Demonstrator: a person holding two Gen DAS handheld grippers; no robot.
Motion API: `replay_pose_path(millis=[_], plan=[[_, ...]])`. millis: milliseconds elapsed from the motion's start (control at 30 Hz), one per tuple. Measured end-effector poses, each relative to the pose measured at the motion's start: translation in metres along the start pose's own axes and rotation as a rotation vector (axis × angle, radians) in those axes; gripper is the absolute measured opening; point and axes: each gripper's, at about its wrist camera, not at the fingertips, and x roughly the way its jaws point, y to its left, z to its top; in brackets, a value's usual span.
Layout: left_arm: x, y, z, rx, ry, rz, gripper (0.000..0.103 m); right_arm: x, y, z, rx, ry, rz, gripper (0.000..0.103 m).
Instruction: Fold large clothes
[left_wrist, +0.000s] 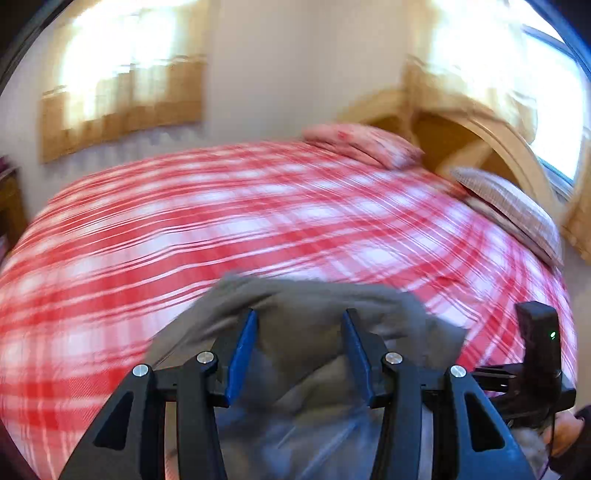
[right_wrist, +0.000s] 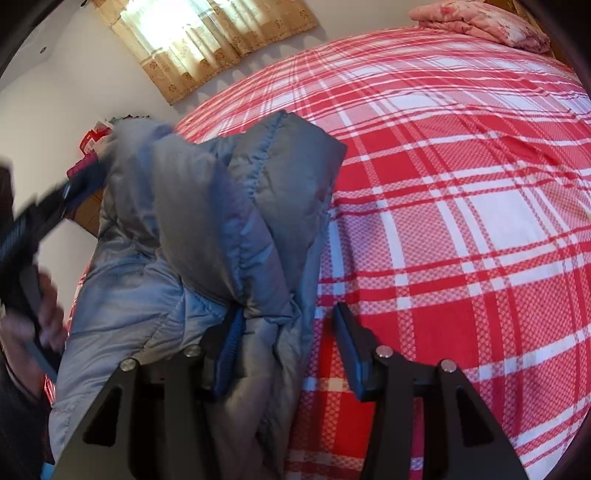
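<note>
**A:** Jacket (right_wrist: 207, 229) looks puffy, quilted, soft and light, probably slippery. It's bunched at the near edge of the bed (right_wrist: 461, 206). Left gripper (left_wrist: 299, 350) and right gripper (right_wrist: 288, 343) both have jaws apart, fabric between them.

**B:** I'd pinch a stitched seam or hem. Containers? None I can see, just pillows (left_wrist: 365, 144) at the far end.

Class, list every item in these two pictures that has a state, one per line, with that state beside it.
Jacket: grey, padded, bunched up at the bed's edge, not yet folded.
Left gripper: jaws open, jacket fabric between them.
Right gripper: jaws open, jacket lying against one jaw.
Bedcover: red and white checked, spread flat.
Curtain: drawn, daylight behind it.
Pillow: lying at the headboard.
</note>
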Motion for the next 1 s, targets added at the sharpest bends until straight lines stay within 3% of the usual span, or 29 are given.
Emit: replay_pose_path(millis=[100,167,267,367,467,600,733,833,867,900,1000], plan=[[0.042,-0.020,0.002,0.107,0.095,0.043,0.050,-0.003,0.000,-0.005,0.000,-0.015,0.004,0.049],[0.074,-0.020,-0.009,0.113,0.182,0.075,0.051,-0.004,-0.001,-0.007,0.001,-0.027,0.011,0.049],[0.082,-0.013,-0.020,0.071,0.170,0.091,0.051,-0.005,-0.004,-0.009,0.011,-0.040,0.031,0.049],[0.091,-0.017,-0.033,0.096,0.146,0.133,0.051,-0.004,-0.006,-0.009,0.015,-0.045,0.042,0.049],[0.102,-0.024,-0.036,0.144,0.175,0.198,0.051,-0.004,-0.004,-0.009,0.019,-0.041,0.039,0.049],[0.092,-0.019,-0.031,0.139,0.192,0.191,0.051,-0.006,0.000,-0.008,0.000,-0.026,0.033,0.049],[0.024,0.008,-0.024,-0.018,0.135,0.152,0.052,-0.006,-0.009,-0.002,0.028,0.019,0.097,0.050],[-0.040,0.040,-0.047,-0.129,0.061,0.147,0.056,-0.007,-0.012,0.004,0.029,0.047,0.161,0.057],[-0.054,0.052,-0.057,-0.180,0.044,0.140,0.062,-0.006,-0.015,0.005,0.039,0.050,0.190,0.057],[-0.068,0.069,-0.075,-0.272,0.047,0.105,0.069,-0.005,-0.019,0.005,0.058,0.050,0.220,0.058],[-0.067,0.094,-0.111,-0.437,0.110,-0.023,0.069,-0.006,-0.022,0.004,0.062,0.047,0.260,0.062]])
